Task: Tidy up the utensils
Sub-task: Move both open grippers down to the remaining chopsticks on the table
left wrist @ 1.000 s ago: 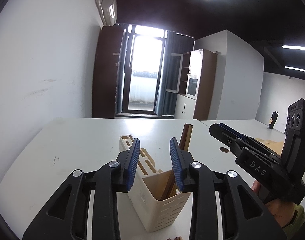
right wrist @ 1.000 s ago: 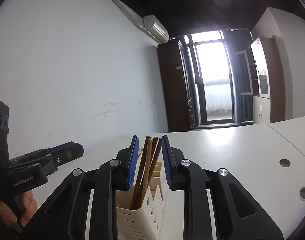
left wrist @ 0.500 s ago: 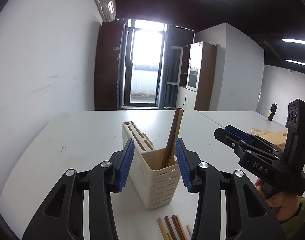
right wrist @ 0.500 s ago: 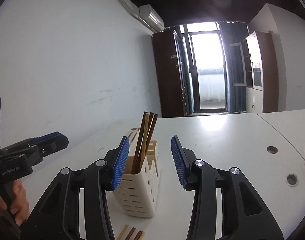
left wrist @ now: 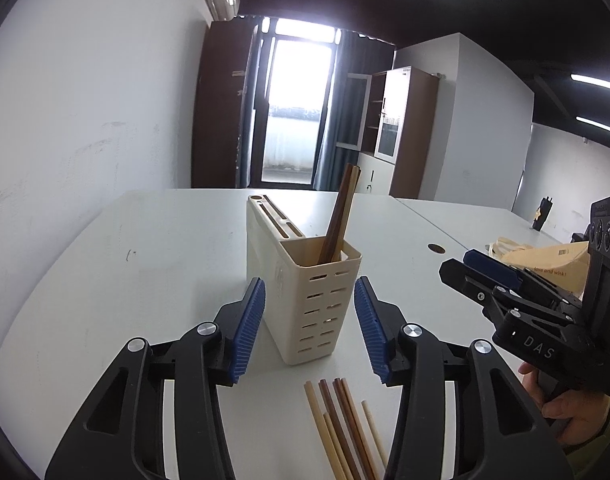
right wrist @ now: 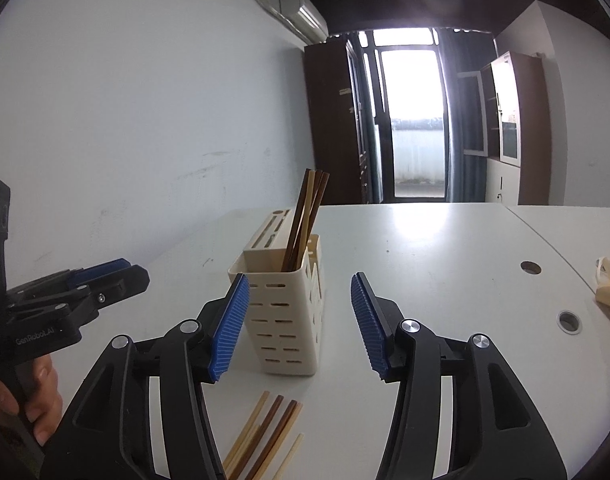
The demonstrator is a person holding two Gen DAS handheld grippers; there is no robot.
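- We see a loose bundle of light and dark wooden chopsticks point(left wrist: 345, 424) lying flat on the white table point(left wrist: 153, 264), just in front of the cream slotted plastic utensil holder point(left wrist: 311, 300), their long axis running roughly toward it.
- Several more chopsticks already stand tilted in the holder's open front compartment.
- Our left gripper point(left wrist: 309, 326) hangs above the bundle's far ends with its blue pads wide apart and nothing between them.
- Our right gripper point(right wrist: 301, 322) is equally wide and empty, with the sticks low and left of its centre line.
- We judge both about equally near; either must drop down and back, closing across the sticks.
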